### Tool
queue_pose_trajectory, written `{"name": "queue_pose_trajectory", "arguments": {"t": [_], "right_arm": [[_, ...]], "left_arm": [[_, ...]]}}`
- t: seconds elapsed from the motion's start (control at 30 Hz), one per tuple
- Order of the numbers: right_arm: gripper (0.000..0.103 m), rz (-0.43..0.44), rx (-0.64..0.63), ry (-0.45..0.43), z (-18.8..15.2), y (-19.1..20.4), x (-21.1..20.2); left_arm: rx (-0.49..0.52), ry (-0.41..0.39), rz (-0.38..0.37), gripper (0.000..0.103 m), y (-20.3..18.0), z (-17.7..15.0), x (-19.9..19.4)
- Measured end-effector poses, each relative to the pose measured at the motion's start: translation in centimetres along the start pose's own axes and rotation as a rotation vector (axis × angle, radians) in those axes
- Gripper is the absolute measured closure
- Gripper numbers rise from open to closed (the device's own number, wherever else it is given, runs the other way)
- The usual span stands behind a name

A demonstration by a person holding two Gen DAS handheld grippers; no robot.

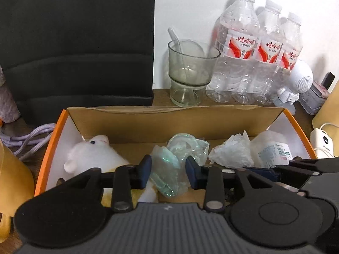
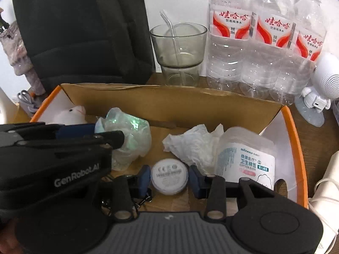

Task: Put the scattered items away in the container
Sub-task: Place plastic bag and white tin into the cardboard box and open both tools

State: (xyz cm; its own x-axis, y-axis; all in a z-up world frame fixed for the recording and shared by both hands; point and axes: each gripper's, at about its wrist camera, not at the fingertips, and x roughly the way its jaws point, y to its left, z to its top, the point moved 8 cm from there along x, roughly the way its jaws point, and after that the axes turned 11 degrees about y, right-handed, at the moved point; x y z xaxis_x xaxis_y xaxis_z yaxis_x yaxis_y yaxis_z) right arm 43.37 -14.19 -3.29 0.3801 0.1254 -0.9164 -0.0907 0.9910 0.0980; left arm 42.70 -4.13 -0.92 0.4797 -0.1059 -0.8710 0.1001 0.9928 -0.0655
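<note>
Wooden tabletop carries the box, where my left gripper pinches the plastic wrap and my right gripper spreads its fingers around the round tin, dropping both inside.

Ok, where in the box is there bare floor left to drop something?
Bare cardboard shows along the box back wall, between the green plastic bag and crumpled tissue. The right side is crowded by the cotton bud tub; the left by the plush toy.
</note>
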Motion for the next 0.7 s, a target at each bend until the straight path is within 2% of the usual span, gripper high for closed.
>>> {"name": "queue_pose_trajectory", "arguments": {"t": [0.07, 0.17, 0.27, 0.33, 0.43, 0.57, 0.63, 0.7], "right_arm": [[0.050, -0.017, -0.006, 0.023, 0.0, 0.2, 0.2], [0.050, 0.010, 0.004, 0.017, -0.2, 0.4, -1.4], [0.043, 0.030, 0.030, -0.014, 0.0, 0.0, -4.5], [0.037, 0.019, 0.037, -0.024, 0.2, -0.2, -6.7], [0.027, -0.009, 0.038, 0.000, 0.0, -0.6, -8.8], [0.027, 0.003, 0.109, 0.064, -1.7, -2.1, -10.7], [0.027, 0.014, 0.133, 0.076, -2.6, -2.7, -11.7], [0.026, 0.010, 0.136, 0.065, -3.6, -2.5, -13.3]], "left_arm": [[-0.007, 0.014, -0.018, 0.059, -0.1, 0.0, -0.2], [-0.016, 0.008, -0.041, 0.053, -0.1, 0.3, -1.6], [0.006, -0.040, -0.023, 0.026, 0.4, 1.1, -4.9], [-0.005, -0.081, -0.003, 0.003, 1.0, 1.3, -6.8], [-0.042, -0.083, 0.081, 0.000, 2.3, 0.8, -8.2], [-0.063, -0.016, 0.095, 0.000, 3.2, -1.4, -9.7], [-0.047, 0.021, 0.122, 0.000, 3.0, -2.7, -10.5], [-0.037, 0.021, 0.128, 0.000, 2.7, -3.6, -11.8]]}}
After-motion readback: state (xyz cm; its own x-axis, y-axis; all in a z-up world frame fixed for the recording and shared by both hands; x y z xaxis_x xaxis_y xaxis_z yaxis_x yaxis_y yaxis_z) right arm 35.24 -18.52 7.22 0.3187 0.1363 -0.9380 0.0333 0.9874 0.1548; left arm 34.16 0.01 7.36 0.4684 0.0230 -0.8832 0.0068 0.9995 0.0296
